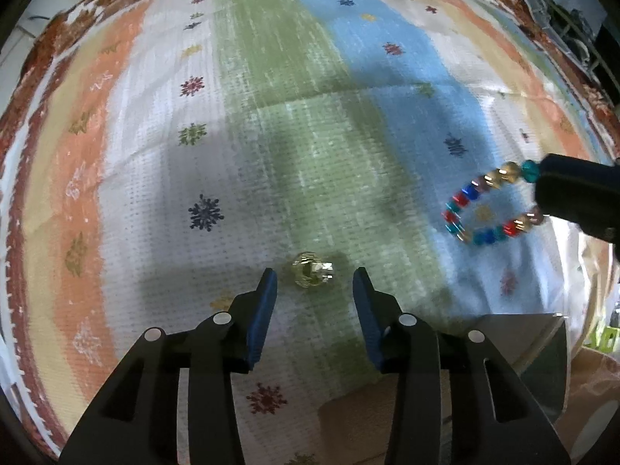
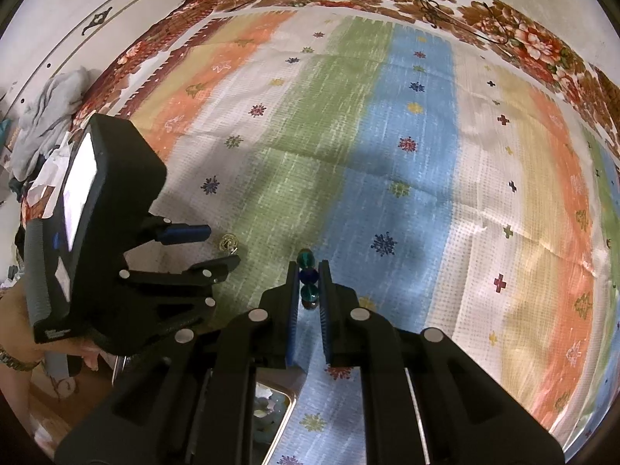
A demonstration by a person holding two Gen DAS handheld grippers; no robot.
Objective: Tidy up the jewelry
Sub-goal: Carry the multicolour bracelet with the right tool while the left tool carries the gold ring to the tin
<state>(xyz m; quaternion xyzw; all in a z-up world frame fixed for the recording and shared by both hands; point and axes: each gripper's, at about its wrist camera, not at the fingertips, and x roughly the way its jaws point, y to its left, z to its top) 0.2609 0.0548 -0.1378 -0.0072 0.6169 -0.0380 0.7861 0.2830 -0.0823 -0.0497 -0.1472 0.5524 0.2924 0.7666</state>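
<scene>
We are working over a striped cloth (image 1: pixel 271 77) on a bed. Left gripper (image 1: pixel 314 283) is standing partly open around the ring (image 1: pixel 312 274), not touching; centre, then close gently. Right gripper (image 2: pixel 309 285) is pinching the bead bracelet (image 1: pixel 482 203); keep steady.

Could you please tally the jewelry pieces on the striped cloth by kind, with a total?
Beaded bracelet: 1, clamped in the right tongs
Gold ring: 1, lying on the cloth between the open left tongs, untouched
Total: 2
</scene>
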